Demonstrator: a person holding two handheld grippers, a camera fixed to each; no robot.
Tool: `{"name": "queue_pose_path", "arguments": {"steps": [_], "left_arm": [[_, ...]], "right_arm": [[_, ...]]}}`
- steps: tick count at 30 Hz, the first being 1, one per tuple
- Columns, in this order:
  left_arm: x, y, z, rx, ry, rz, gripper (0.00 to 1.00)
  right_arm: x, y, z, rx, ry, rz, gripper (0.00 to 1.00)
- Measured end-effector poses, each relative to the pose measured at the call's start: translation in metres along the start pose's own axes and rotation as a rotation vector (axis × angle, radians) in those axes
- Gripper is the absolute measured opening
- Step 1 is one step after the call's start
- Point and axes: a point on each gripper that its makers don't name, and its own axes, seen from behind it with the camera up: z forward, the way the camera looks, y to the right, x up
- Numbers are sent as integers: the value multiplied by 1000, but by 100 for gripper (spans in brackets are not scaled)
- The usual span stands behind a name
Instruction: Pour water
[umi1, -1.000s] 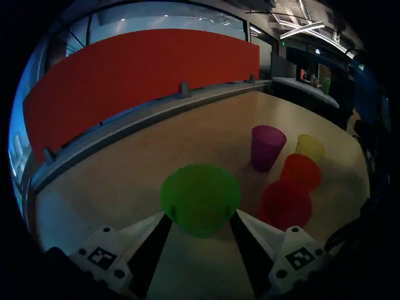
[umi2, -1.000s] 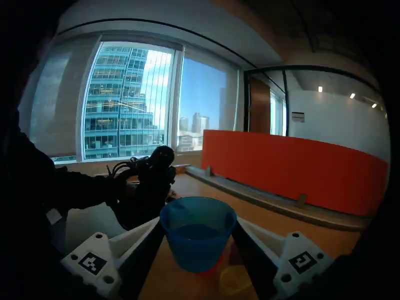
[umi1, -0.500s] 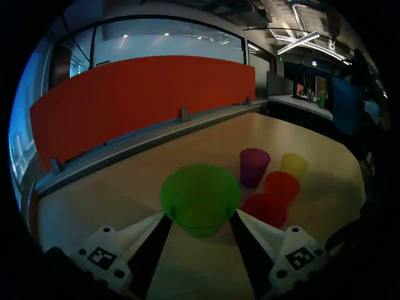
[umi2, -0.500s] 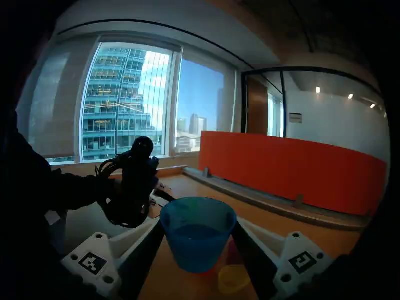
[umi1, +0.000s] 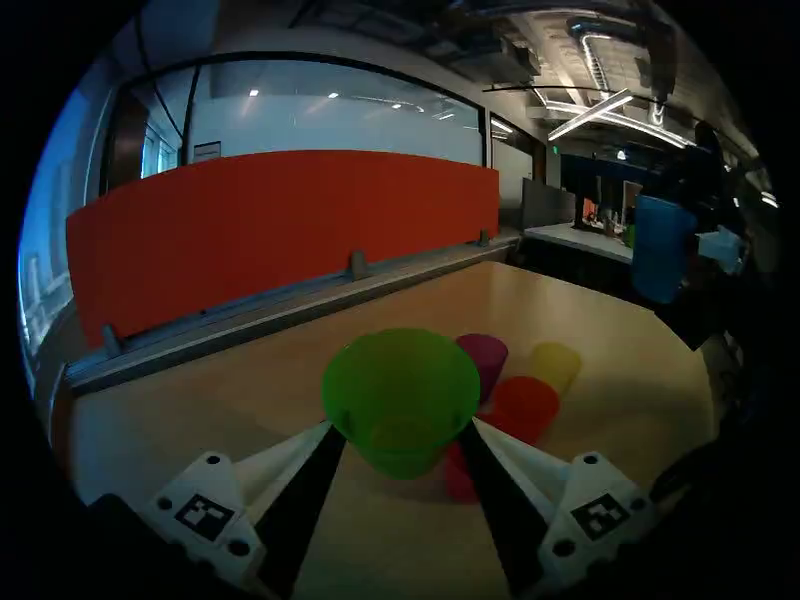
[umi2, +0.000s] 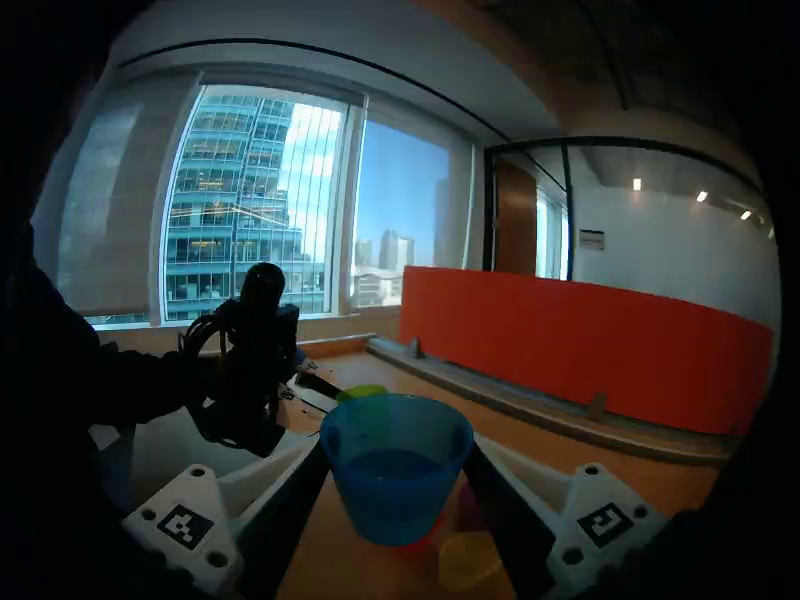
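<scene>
Red partition (umi1: 280, 230) along the wooden table (umi1: 200, 400) — beyond, window (umi2: 260, 200) with towers

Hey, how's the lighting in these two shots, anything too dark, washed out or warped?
Right gripper view: the bright window backlights everything, so the sleeve is nearly a silhouette, though the blue cup is readable. Left gripper view: dim indoor light, green cup sharp, fisheye bowing the orange partition.

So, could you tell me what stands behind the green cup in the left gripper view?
Behind the green cup stand a purple cup, an orange cup and a yellow cup; a red cup is mostly covered by it.
</scene>
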Motion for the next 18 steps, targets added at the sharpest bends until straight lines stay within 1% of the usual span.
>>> {"name": "queue_pose_path", "arguments": {"steps": [6, 18], "left_arm": [[11, 11, -8, -19, 26, 6, 80], [24, 29, -21, -44, 84, 13, 79]], "right_arm": [[3, -4, -2, 1, 2, -5, 91], [5, -8, -6, -1, 8, -6, 91]]}}
